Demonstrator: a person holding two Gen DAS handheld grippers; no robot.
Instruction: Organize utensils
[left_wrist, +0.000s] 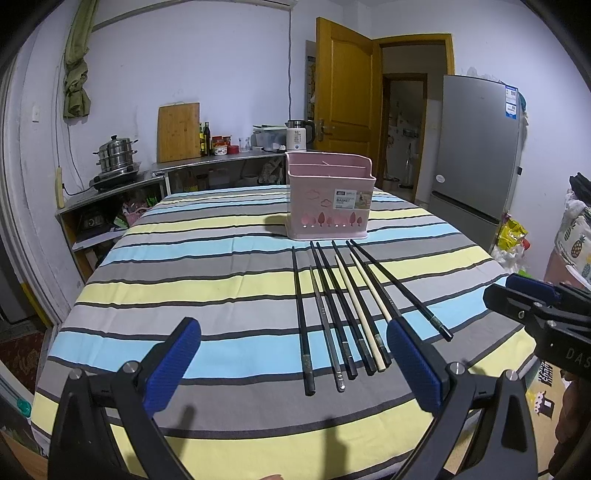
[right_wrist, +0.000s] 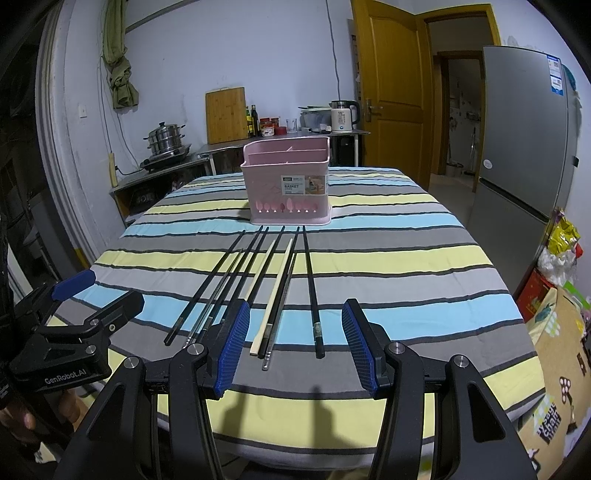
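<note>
Several chopsticks (left_wrist: 345, 310), black ones and pale wooden ones, lie side by side on the striped tablecloth (left_wrist: 207, 295), pointing toward a pink utensil basket (left_wrist: 328, 195) farther back. My left gripper (left_wrist: 293, 358) is open and empty, hovering above the near ends of the chopsticks. My right gripper (right_wrist: 293, 339) is open and empty over the chopsticks (right_wrist: 273, 284) on the right of the row, basket (right_wrist: 290, 184) straight ahead. The right gripper shows at the right edge of the left wrist view (left_wrist: 535, 295), the left gripper at the left edge of the right wrist view (right_wrist: 88, 295).
A steel counter (left_wrist: 207, 162) behind the table holds a steamer pot (left_wrist: 116, 153), cutting board (left_wrist: 178, 132), bottles and a kettle (left_wrist: 297, 134). A grey fridge (left_wrist: 476, 155) and an open yellow door (left_wrist: 345, 92) stand at right. Bags and boxes (right_wrist: 554, 273) lie beside the table.
</note>
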